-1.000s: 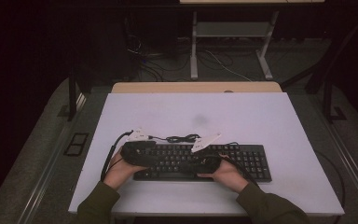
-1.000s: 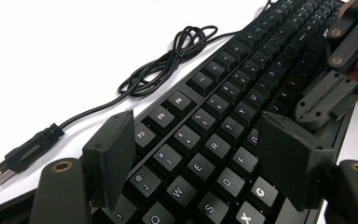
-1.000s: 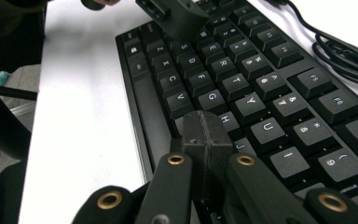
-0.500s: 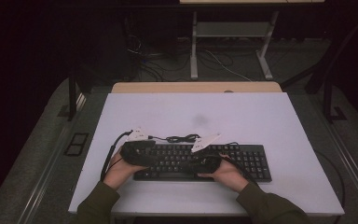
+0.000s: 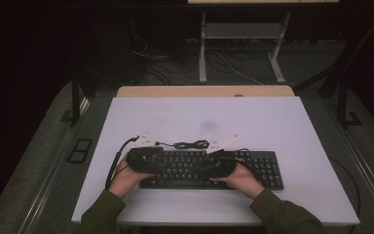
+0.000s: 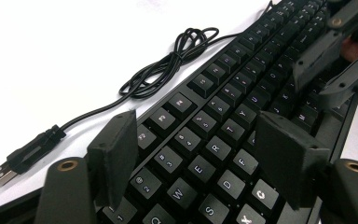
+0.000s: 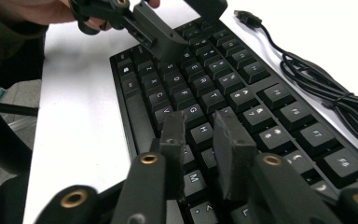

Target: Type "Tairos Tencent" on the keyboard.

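A black keyboard (image 5: 265, 169) lies near the front edge of the white table (image 5: 253, 117), and both grippers hover over its keys. My left gripper (image 6: 198, 135) is low over the left-hand letter keys (image 6: 214, 149). Its jaws stand wide apart, have just closed a little, and hold nothing. My right gripper (image 7: 200, 123) is over the middle keys (image 7: 200, 130). Its jaws have just been opening, a narrow gap shows and nothing sits in it. The two grippers face each other: the left gripper (image 7: 184, 21) shows ahead of the right one, the right gripper (image 6: 328, 60) ahead of the left.
The keyboard's black cable (image 5: 190, 144) lies coiled on the table just behind the keyboard, its USB plug (image 6: 9, 170) loose at the left end. A wooden desk edge (image 5: 204, 91) borders the table's far side. Dark floor with cables lies beyond.
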Tool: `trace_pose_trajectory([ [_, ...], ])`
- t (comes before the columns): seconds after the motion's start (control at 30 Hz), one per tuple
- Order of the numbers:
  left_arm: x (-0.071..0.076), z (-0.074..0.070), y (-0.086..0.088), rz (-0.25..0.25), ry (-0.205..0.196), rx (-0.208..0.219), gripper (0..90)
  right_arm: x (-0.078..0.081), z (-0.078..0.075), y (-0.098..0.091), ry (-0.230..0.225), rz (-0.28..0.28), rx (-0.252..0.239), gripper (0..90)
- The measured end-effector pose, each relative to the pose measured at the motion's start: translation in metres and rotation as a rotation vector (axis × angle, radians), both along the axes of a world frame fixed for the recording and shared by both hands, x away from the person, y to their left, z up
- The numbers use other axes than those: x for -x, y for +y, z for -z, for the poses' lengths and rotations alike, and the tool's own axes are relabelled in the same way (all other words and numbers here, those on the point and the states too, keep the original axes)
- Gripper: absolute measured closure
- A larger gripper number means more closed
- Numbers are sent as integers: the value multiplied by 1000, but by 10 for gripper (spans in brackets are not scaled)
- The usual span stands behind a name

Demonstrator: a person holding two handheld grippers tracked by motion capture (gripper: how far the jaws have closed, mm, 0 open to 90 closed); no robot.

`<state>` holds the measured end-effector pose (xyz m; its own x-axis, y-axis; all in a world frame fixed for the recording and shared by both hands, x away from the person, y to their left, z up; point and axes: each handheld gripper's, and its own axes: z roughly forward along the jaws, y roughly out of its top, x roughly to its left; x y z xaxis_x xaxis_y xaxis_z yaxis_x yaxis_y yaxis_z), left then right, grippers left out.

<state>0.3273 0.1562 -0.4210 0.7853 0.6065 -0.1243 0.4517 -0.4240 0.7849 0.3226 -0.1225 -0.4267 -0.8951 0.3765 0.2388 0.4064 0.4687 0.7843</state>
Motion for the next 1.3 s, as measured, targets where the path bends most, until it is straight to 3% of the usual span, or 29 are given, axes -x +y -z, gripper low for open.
trace_pose_trajectory([
  [0.17, 0, 0, -2, 4, 19, 21, 424, -2, -3, -6, 1, 22, -6, 572],
  [0.3, 0, 1, -5, 21, 26, 28, 567, -3, -5, -10, -8, 42, -9, 500],
  [0.63, -1, 0, -19, 79, 30, 4, 893, -4, -7, -20, -17, 85, -11, 382],
  [1.0, -5, 7, -33, 99, 51, -36, 894, -4, -7, -28, -27, 102, -7, 357],
  [1.3, -7, 11, -38, 94, 70, -42, 895, -4, -7, -30, -29, 101, 0, 355],
])
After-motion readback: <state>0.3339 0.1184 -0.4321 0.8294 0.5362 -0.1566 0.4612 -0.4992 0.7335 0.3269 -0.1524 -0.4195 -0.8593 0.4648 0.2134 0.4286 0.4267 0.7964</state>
